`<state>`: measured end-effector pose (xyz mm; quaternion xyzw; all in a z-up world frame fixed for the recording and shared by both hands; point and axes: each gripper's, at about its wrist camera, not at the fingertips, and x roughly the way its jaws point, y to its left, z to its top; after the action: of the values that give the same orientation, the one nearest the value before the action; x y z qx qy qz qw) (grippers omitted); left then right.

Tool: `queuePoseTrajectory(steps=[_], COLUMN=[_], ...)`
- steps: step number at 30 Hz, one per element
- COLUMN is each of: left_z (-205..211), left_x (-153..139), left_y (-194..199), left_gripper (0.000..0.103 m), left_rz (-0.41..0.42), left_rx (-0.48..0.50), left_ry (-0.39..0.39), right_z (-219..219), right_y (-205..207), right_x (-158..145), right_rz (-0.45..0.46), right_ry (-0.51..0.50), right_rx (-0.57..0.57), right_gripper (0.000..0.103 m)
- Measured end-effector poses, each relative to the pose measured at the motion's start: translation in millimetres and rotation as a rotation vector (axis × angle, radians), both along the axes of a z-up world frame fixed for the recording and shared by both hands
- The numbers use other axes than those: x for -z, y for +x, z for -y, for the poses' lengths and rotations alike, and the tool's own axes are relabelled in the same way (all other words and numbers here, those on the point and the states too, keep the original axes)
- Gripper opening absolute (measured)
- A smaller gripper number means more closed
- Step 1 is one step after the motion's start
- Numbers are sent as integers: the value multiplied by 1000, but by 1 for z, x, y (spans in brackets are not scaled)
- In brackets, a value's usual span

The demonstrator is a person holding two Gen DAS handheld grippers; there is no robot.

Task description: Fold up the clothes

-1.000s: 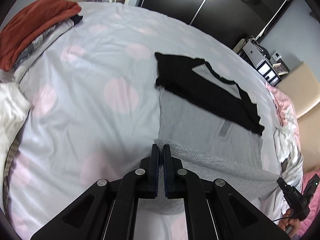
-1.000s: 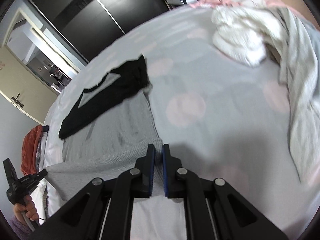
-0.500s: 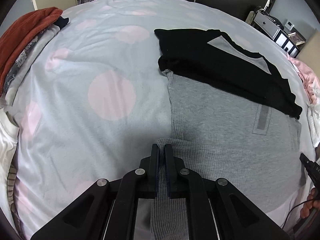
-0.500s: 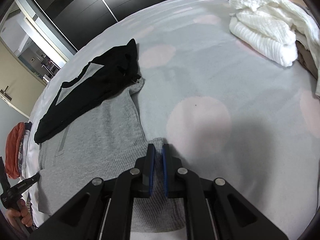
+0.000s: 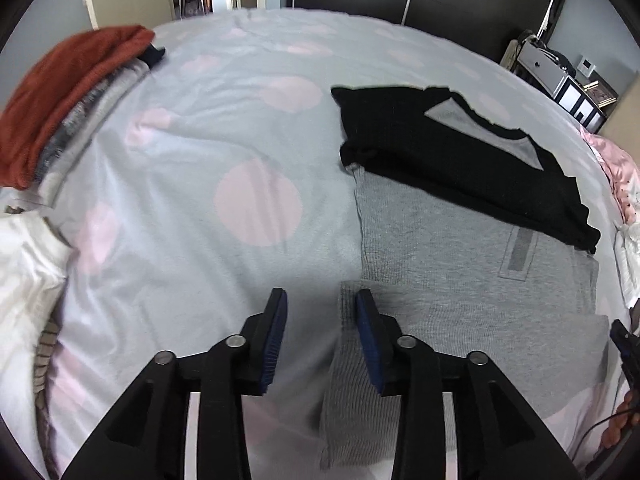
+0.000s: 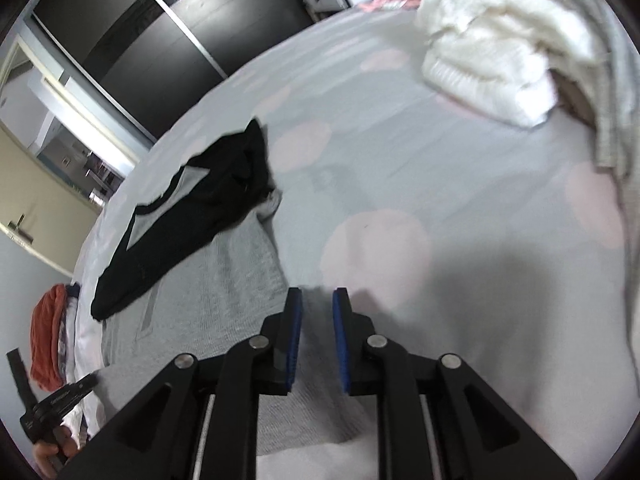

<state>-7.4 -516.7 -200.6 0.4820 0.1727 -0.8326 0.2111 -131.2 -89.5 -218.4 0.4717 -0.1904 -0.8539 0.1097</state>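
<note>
Grey ribbed shirt (image 5: 460,264) with black sleeves lies flat on the spotted bedsheet (image 5: 208,168), hem folded up. Left gripper (image 5: 318,300) and right gripper (image 6: 316,300), at six o'clock, are opening over its corners, pads clear. Soft, light, limp fabric; best pinched at folded corners.

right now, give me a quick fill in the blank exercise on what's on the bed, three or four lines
1. The sleeves folded across the grey shirt are ____ in colour.
2. The folded garment on top of the stack at the bed's far left corner is ____.
3. The bedsheet is pale with large ____ dots.
4. The hem of the grey shirt has been folded ____ over its body.

Missing words: black; rust red; pink; up
</note>
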Motion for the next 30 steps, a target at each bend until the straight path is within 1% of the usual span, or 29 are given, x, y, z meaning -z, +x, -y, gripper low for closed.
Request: queuePoseTrajectory(steps=[2,4,6,10,14,18,21,27,30], left_z=[-3,-6,-9,-17,-40,-65,-80,-106,-121], left_x=[-9,-17,-23,-34,-35,-33,-33,-29,-29], left_y=[9,16,24,37,39,37,37,35,35], left_gripper=[39,39,39,39,39,39,39,39,39], left_rz=[-10,-21,-29,-38,3,43,60,110,140], left_rx=[-12,-18,-12,14,121,232,305,466,567], left_ry=[-54,-81,-78,-73,-79,-119,-135,-127,-153], right_z=[-9,-16,-23,-30,-33,-36,-42,-50,-50], right_y=[6,11,17,30,42,54,62,71,72], right_x=[-3,-4,-5,-7,-9,-13,-16,-18,-17], right_rz=[6,21,34,62,74,81,88,100,106], right_ry=[-5,-3,8,21,29,36,25,-4,-9], right_rx=[34,62,87,92,79,71,78,87,85], right_gripper=[16,16,16,16,16,16,16,16,16])
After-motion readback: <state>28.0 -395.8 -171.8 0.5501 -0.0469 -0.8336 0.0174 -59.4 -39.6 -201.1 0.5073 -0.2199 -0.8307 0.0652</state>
